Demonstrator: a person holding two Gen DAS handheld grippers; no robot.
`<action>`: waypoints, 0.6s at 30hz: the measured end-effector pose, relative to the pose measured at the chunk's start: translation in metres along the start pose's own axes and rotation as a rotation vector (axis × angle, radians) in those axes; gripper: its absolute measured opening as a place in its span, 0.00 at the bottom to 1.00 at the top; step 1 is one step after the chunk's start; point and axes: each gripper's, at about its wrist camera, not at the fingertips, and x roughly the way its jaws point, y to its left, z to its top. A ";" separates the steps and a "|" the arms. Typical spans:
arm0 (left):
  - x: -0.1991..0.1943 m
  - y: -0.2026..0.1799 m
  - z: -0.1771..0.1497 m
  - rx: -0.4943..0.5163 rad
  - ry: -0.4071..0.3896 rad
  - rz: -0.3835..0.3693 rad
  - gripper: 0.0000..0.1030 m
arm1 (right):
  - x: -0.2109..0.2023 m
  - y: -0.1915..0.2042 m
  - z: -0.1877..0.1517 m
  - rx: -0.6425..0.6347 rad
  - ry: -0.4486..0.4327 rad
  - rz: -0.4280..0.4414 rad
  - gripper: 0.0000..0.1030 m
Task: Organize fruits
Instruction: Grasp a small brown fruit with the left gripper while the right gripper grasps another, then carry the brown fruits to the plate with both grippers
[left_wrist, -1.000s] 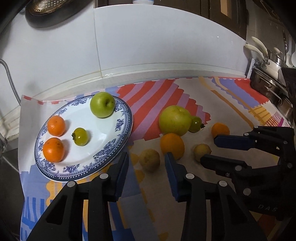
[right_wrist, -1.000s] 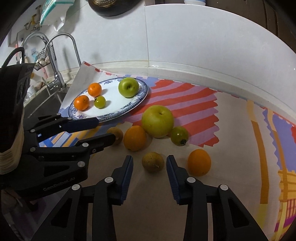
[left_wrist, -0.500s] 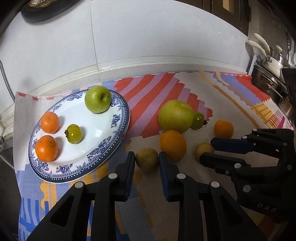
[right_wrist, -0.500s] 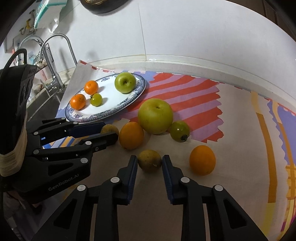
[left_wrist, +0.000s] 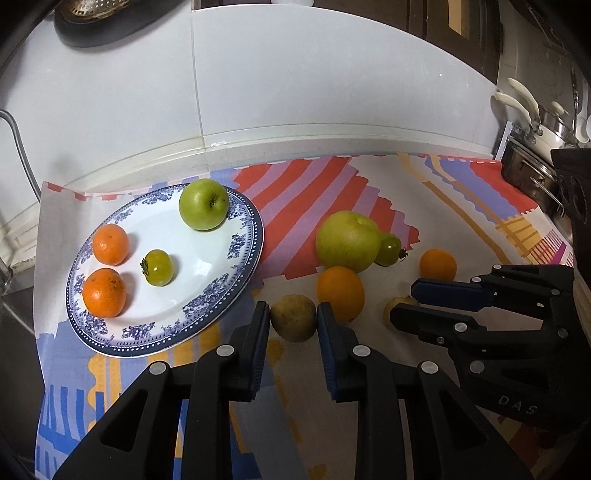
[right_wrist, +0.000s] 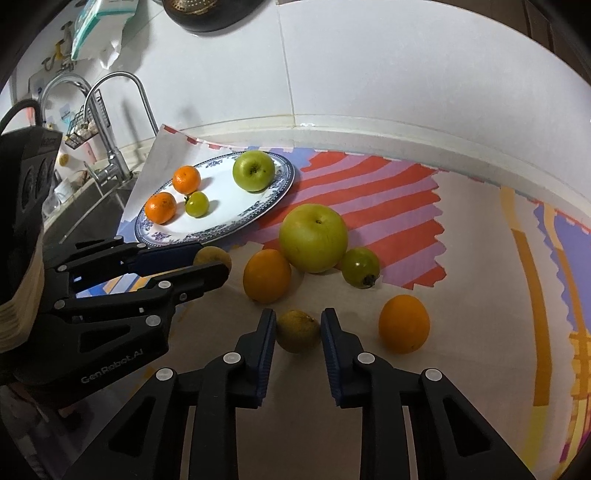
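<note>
A blue-patterned plate (left_wrist: 236, 280) (right_wrist: 280, 192) holds a green apple (left_wrist: 203, 209), two tangerines and a small green tomato (left_wrist: 159, 267). On the cloth lie a large yellow-green pear (left_wrist: 347, 242) (right_wrist: 313, 238), a green tomato (left_wrist: 388, 250), two oranges (left_wrist: 340, 288) (left_wrist: 437, 265) and two brownish fruits. My left gripper (left_wrist: 293, 318) is shut on one brown fruit (left_wrist: 293, 317) (right_wrist: 213, 254) beside the plate. My right gripper (right_wrist: 297, 330) is shut on the other brown fruit (right_wrist: 297, 330); it also shows in the left wrist view (left_wrist: 397, 304).
A striped cloth (left_wrist: 332, 192) covers the counter below a white tiled wall. A sink with faucet (right_wrist: 110, 110) lies left of the plate. Pots (left_wrist: 532, 147) stand at the right edge. A dark strainer hangs on the wall.
Both grippers moved forward and closed, each around its brown fruit. The other fruits have not moved.
</note>
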 end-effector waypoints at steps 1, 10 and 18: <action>0.000 0.000 0.000 -0.001 -0.001 -0.001 0.26 | 0.000 0.000 0.001 0.002 0.001 0.002 0.25; -0.004 0.001 0.000 -0.011 -0.008 0.001 0.26 | 0.012 -0.005 -0.001 0.042 0.059 0.052 0.29; -0.012 0.002 -0.001 -0.029 -0.020 0.006 0.26 | 0.003 0.003 -0.001 0.007 0.021 0.035 0.27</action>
